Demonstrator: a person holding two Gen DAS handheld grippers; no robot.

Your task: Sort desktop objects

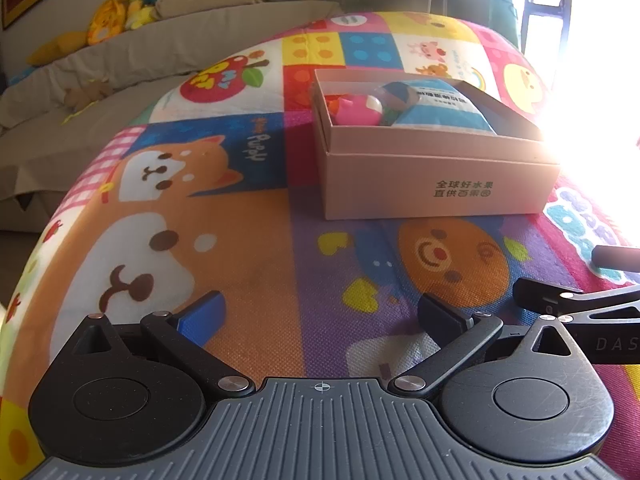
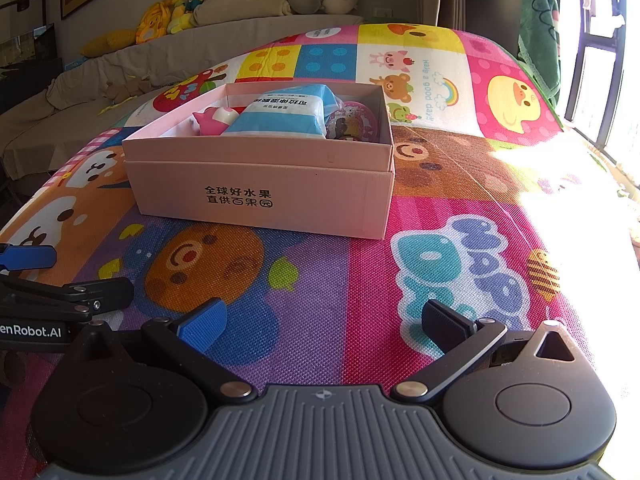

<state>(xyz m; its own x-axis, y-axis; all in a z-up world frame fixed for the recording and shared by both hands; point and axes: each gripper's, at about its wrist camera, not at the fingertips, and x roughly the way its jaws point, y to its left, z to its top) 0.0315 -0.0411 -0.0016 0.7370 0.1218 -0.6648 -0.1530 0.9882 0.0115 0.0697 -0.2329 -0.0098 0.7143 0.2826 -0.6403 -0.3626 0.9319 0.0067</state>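
Pink cardboard box (image 2: 260,184) sits mid-mat, well clear of the cartoon play mat's (image 2: 320,280) edges. Inside it: blue-white packet (image 2: 280,116), pink toy (image 2: 214,118), round badge (image 2: 352,122). Your left gripper (image 1: 320,314) and right gripper (image 2: 322,320) both hover spread apart, holding nothing.

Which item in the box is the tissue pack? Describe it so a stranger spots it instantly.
On the cartoon play mat sits an open pink cardboard box. Inside lies the tissue pack, between a pink toy and a round pink case. Only it is blue and white, soft, with printed text.
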